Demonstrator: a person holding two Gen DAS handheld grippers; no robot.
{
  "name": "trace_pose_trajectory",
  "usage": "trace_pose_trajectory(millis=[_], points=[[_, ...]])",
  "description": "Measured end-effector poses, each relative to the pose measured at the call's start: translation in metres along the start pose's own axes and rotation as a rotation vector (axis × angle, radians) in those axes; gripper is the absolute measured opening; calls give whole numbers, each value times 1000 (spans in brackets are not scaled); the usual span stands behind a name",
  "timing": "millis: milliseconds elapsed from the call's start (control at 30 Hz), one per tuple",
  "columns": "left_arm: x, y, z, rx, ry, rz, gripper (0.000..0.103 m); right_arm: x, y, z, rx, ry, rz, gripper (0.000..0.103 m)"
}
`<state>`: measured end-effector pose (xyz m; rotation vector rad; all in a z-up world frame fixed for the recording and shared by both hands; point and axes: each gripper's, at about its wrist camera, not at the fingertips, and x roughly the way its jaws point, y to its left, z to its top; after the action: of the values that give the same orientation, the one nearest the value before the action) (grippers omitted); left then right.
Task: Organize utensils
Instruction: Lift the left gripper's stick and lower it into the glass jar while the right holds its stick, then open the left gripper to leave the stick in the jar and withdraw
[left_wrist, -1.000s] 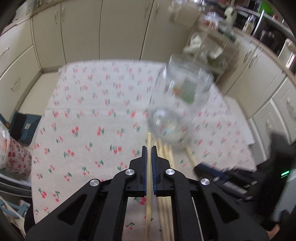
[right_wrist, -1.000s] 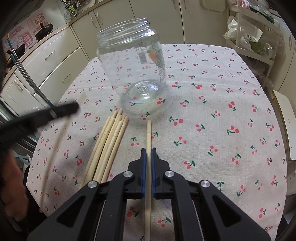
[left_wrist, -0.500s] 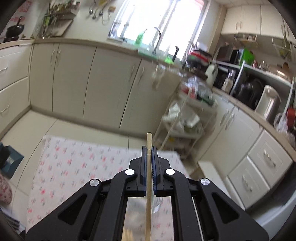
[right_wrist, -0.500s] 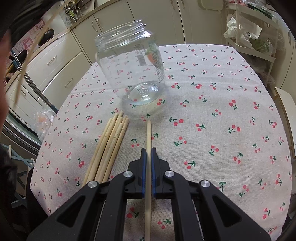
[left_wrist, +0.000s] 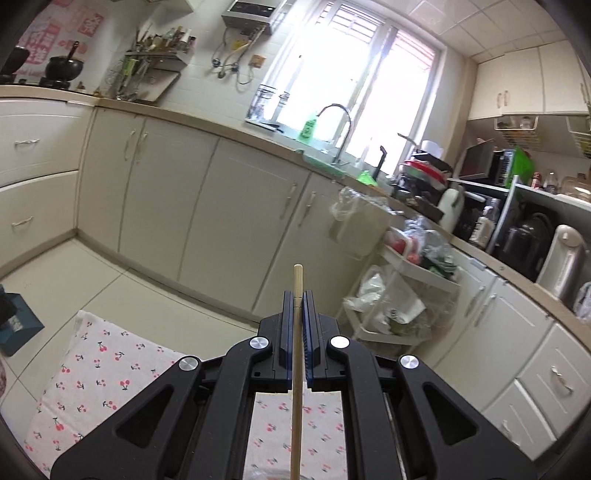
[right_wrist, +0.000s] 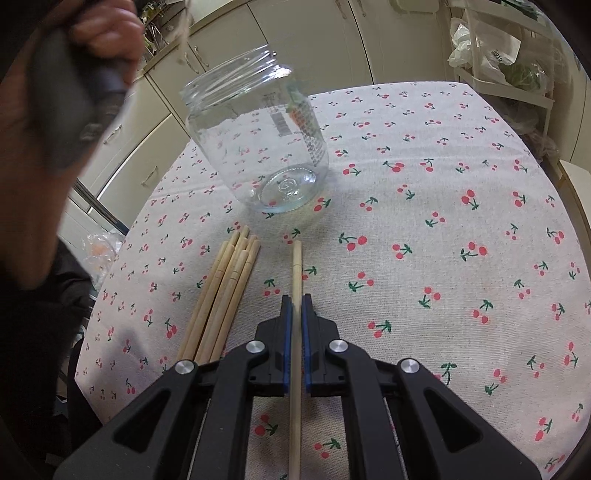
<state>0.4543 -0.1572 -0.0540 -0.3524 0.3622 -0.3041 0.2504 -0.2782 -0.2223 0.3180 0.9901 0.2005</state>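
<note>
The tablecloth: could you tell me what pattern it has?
Red cherries with green stems on off-white tablecloth; clearest in the right wrist view.

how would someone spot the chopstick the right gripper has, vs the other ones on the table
Start at the cherry-print tablecloth and the clear glass jar standing on it. In front of the jar lies a bundle of chopsticks; just right of it, one chopstick points at the jar. It alone sits apart, clamped between the right gripper fingers.
</note>
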Motion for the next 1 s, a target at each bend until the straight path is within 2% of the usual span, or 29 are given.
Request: trace_pose_trajectory(millis=[133,267,600,867,900,967,1000], points=[[6,7,-11,8,-25,36,4,0,-1,0,4,-2,9,6],[3,6,-26,46,-42,30,5,0,-1,1,6,-2,14,6],[-6,10,-64,112,45,50,5,0,-1,3,1,5,10,6],[-22,4,-82,230,130,58,7,3,6,8,-20,32,-30,6],[-24,4,-83,234,143,55,9,3,7,9,-24,36,-36,6],[-29,5,-83,238,159,56,25,3,10,9,-40,45,-55,6],[-33,5,-83,247,163,64,39,4,12,9,-46,49,-64,6]])
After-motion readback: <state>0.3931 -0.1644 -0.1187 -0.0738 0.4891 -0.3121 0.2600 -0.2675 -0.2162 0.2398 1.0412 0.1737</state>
